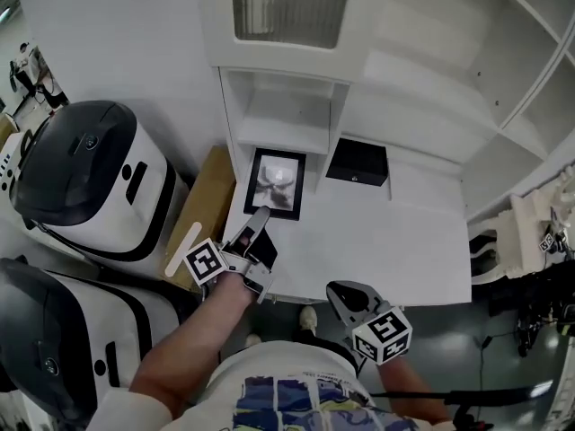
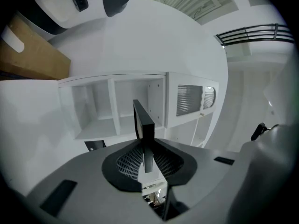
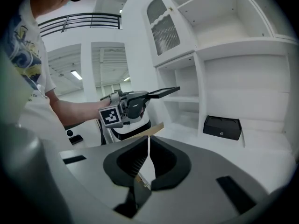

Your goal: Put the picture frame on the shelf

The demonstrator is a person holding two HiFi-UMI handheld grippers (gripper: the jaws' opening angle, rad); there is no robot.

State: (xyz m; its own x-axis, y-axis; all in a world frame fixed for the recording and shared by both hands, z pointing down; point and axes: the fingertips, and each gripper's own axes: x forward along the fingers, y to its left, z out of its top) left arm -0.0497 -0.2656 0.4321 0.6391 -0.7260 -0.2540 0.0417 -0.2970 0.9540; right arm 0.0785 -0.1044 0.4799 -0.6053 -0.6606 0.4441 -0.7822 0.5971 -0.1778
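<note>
Currently the left gripper is pinching the picture frame by its near edge, holding it face-up above the surface with its long axis pointing ahead at the shelf, while the right gripper, pressed together and empty, is hanging back beside the person.

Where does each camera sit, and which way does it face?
Head view: on the person's head, facing steeply down at the shelf unit; both forearms show, left gripper holding the picture frame, right gripper empty.
Left gripper view: on that gripper, facing the shelf compartments; its jaws grip the picture frame edge-on.
Right gripper view: on that gripper, facing the shelf unit and a black box; its jaws together; the person's left arm shows.
Shared: head and right gripper views both show the left gripper, picture frame, black box.
</note>
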